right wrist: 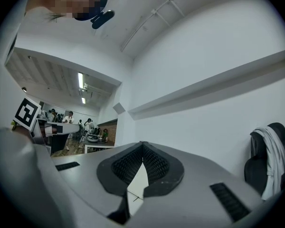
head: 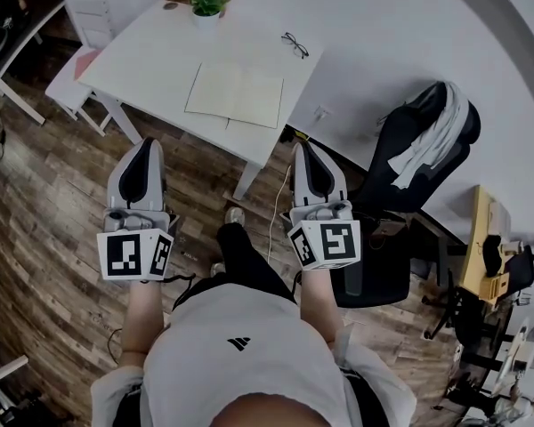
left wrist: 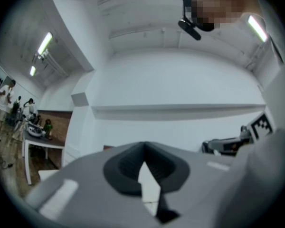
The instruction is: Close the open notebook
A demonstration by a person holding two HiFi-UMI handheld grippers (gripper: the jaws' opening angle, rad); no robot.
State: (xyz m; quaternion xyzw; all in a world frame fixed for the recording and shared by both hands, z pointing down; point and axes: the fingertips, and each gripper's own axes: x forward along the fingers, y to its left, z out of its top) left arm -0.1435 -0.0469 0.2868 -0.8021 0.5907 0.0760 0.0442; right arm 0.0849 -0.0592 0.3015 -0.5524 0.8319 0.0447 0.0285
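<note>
Centrally in the upper half of the head view, an open cream-paged notebook [head: 236,93] lies flat, pages up, on a white rectangular worktop [head: 142,52]. Up and to the right of it rest dark-rimmed spectacles [head: 295,44]. At the top edge of the worktop stands a small green potted plant [head: 206,5].

The grey left gripper [head: 147,146] and grey right gripper [head: 304,148], each with a marker cube, are held out at mid-frame above the brown wooden plank floor [head: 44,194]. Their tips are near the worktop's lower edge and apart from the notebook.

Left gripper view: the fingers [left wrist: 123,169] meet at their tips with nothing between them. Right gripper view: the fingers [right wrist: 156,167] are likewise pressed together and empty.

At right stands a black office chair [head: 400,163] draped with a white garment [head: 436,136].
</note>
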